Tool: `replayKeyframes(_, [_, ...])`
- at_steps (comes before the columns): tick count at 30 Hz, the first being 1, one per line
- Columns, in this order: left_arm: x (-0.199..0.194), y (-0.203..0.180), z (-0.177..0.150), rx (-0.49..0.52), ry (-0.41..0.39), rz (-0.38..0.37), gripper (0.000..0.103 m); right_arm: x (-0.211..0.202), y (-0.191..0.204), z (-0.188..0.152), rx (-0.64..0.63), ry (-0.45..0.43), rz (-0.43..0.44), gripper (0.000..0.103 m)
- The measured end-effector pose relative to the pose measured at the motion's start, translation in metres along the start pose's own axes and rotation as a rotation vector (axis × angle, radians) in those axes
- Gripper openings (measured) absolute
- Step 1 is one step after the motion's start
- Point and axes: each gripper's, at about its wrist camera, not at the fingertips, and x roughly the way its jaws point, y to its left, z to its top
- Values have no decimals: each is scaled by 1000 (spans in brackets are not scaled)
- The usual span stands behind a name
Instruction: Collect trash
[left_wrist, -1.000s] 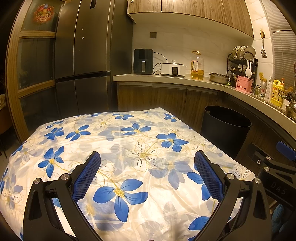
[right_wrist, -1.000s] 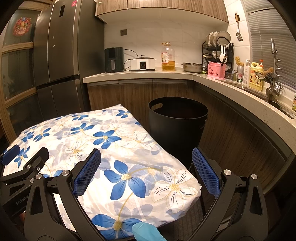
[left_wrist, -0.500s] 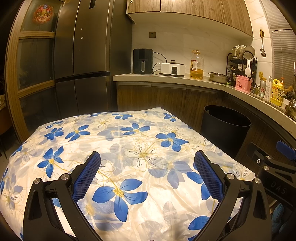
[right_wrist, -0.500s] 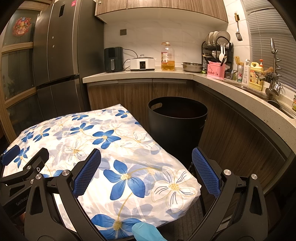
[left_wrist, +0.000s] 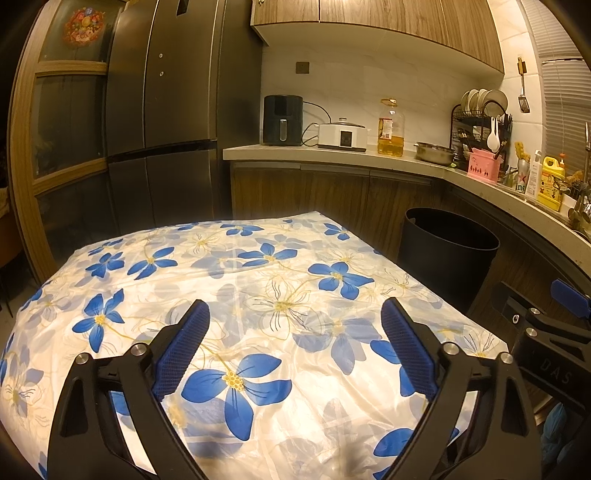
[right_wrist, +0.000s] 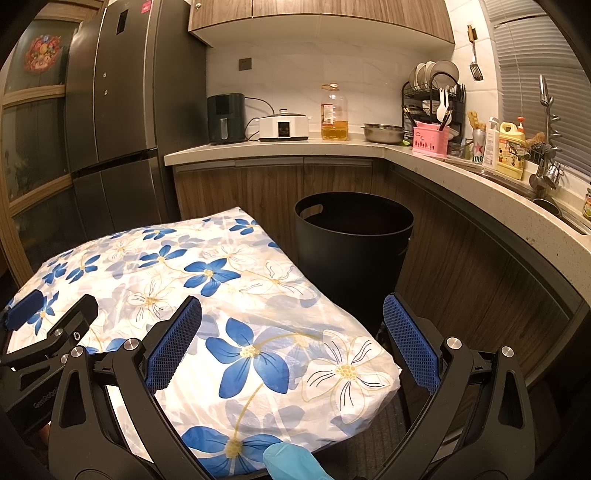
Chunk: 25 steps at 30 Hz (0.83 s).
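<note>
A table under a white cloth with blue flowers (left_wrist: 266, 295) fills both views. A black round trash bin (right_wrist: 352, 240) stands on the floor just past the table's far right corner, and also shows as the bin (left_wrist: 447, 254) in the left wrist view. My left gripper (left_wrist: 293, 332) hovers over the cloth. Its jaws are closing a little, still wide apart, with nothing between them. My right gripper (right_wrist: 291, 325) hangs open over the table's right corner with nothing in it. Each gripper shows at the edge of the other's view.
A curved kitchen counter (right_wrist: 424, 162) runs behind and to the right, with an air fryer, cooker, oil bottle, dish rack and sink. A tall dark fridge (left_wrist: 162, 122) stands at the back left. A blue-gloved fingertip (right_wrist: 291, 461) shows at the bottom edge.
The left gripper's jaws have drawn slightly closer together. Neither hand has shifted, and the right gripper looks the same.
</note>
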Motion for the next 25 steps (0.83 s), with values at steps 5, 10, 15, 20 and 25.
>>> replayKeyframes(5, [1,-2,-1,20,9,-7,75,1,-1,-5,6,0,-4,97])
replayKeyframes(10, [-1,-5,-1,37,8,-13,73,1,-1,-8,7,0,-5,97])
replayKeyframes(15, [-1,-7,0,53,6,-1,78,2,-3,-7,9,1,-5,97])
replayKeyframes(20, [-2,-8,2,65,2,15,89,2,-3,-7,9,0,-5,97])
replayKeyframes(25, [-4,-7,3,55,0,24,97,1,-4,-8,13,-2,-8,97])
